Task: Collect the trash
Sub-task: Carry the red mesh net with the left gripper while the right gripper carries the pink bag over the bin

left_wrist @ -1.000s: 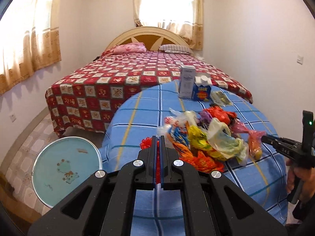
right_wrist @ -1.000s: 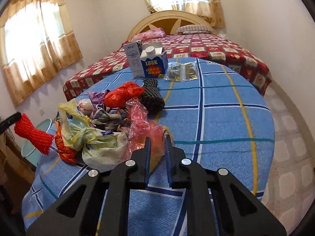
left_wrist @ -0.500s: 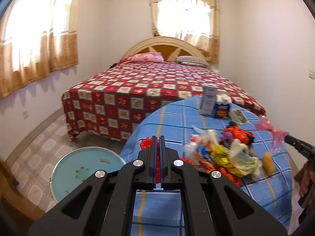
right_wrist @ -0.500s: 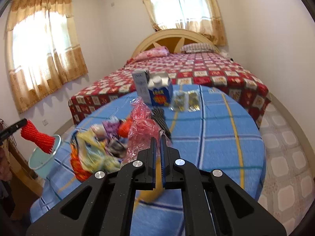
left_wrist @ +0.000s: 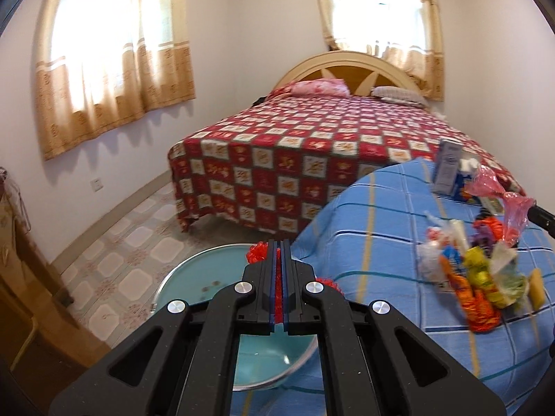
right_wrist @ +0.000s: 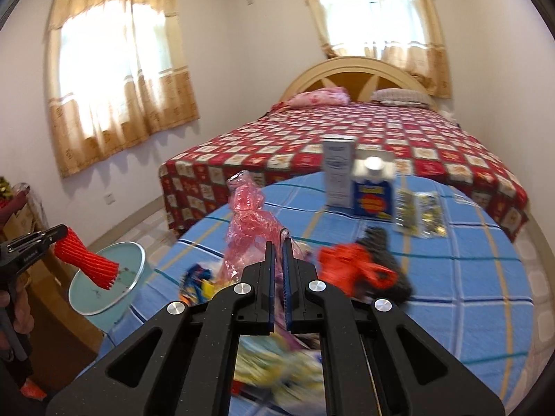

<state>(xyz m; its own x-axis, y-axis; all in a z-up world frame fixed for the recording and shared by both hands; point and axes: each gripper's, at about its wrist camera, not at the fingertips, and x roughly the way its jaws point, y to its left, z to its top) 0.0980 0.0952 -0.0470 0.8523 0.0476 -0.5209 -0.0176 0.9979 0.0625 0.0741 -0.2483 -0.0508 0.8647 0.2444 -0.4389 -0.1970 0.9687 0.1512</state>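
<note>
My left gripper (left_wrist: pixel 277 246) is shut on a red foam net (left_wrist: pixel 256 252), held over the pale teal bin (left_wrist: pixel 194 277) beside the table. From the right wrist view the same red foam net (right_wrist: pixel 86 263) hangs over that bin (right_wrist: pixel 135 256), gripped by the left gripper (right_wrist: pixel 57 234). My right gripper (right_wrist: pixel 277 246) is shut on a pink plastic bag (right_wrist: pixel 248 222), lifted above the trash pile (right_wrist: pixel 277 364). The left wrist view shows this pink plastic bag (left_wrist: pixel 513 204) at the far right over the trash pile (left_wrist: pixel 478 277).
The round table has a blue checked cloth (right_wrist: pixel 451 277) carrying two cartons (right_wrist: pixel 357 176), foil sachets (right_wrist: pixel 419 215), a red bag (right_wrist: pixel 350 267) and a dark bundle (right_wrist: pixel 381 242). A bed (left_wrist: pixel 312 159) stands behind. A wooden cabinet (left_wrist: pixel 34 260) is left of the bin.
The left gripper swung left with the red net, from over the table to over the bin. The right gripper closed on the pink bag and lifted it off the pile.
</note>
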